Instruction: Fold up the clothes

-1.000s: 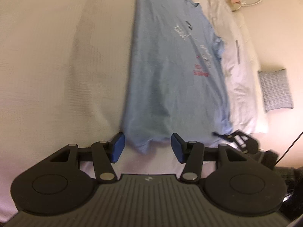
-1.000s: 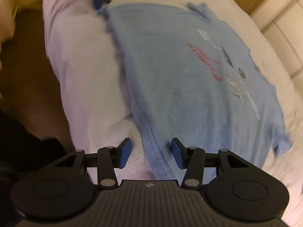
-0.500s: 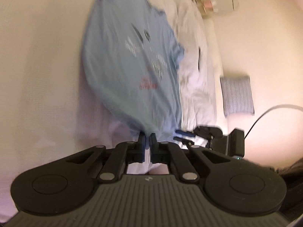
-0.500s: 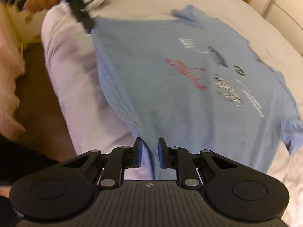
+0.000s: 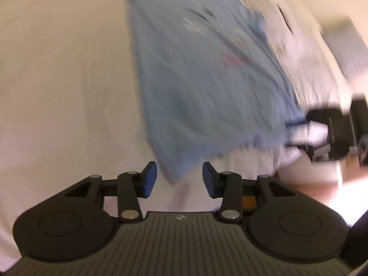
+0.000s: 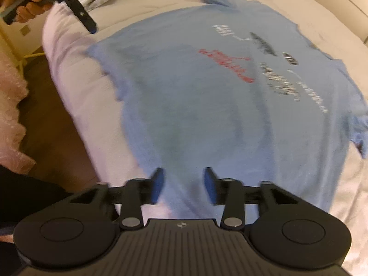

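The light blue T-shirt (image 6: pixel 207 105) lay spread flat, print up, along the bed's (image 6: pixel 76 96) near edge. Thin and limp, it would be best pinched at its hem corners. The left gripper (image 5: pixel 179 179) and right gripper (image 6: pixel 184 184) had just been opening, jaws spread, pressing nothing.
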The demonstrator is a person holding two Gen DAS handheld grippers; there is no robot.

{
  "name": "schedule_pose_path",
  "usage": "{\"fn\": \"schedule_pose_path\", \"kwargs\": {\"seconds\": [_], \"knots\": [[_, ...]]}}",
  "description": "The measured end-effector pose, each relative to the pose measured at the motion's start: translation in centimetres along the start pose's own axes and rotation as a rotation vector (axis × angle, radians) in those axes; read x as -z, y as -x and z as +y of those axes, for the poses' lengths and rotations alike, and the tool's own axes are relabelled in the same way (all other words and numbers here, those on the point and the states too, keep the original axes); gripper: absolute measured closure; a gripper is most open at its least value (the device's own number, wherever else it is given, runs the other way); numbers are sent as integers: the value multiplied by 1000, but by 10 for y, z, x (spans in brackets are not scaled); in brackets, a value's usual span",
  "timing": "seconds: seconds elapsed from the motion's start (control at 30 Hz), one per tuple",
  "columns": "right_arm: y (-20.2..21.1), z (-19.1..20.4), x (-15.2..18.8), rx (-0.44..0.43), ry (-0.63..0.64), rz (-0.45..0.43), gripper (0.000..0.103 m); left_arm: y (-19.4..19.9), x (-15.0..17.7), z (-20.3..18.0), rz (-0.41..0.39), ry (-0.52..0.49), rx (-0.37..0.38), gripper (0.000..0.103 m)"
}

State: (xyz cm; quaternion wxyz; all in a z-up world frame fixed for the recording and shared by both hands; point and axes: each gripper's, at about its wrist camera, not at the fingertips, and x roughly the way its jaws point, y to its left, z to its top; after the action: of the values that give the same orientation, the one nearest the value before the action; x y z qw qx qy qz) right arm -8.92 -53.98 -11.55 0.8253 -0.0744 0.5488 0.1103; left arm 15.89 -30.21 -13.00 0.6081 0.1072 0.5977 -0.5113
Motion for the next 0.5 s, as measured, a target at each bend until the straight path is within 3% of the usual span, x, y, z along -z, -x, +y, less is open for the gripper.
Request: {"fn": "schedule_pose_path", "kwargs": {"seconds": [0.13,0.5], "knots": [[-6,16,-1,-13,50,11,58,-20,3,7,1,97,58,57],[-3,0,0,14,-7,-4,54,-14,13,60,-148,394,131,53]]}}
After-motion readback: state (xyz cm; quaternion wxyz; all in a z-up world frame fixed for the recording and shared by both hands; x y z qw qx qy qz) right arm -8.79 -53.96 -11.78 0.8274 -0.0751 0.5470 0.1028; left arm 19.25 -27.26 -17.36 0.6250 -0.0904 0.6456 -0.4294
